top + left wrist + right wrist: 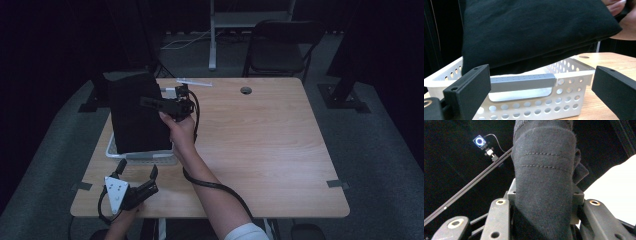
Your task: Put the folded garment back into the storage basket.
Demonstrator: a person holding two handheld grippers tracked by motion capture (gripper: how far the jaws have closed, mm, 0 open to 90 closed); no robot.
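Black cloth (136, 115): plain, dull, no pattern; in right gripper view dark grey knit (544, 185) with two stitched seam lines.
Basket (564, 82): white, rows of round holes; grey handle bar (522, 82) with fine dot texture.
Worktop (260, 135): light wood grain.
Left gripper (136, 176): black fingers (467, 91), grey plate.
Right gripper (150, 102): black.
Sleeve (247, 233), near worktop edge: white.
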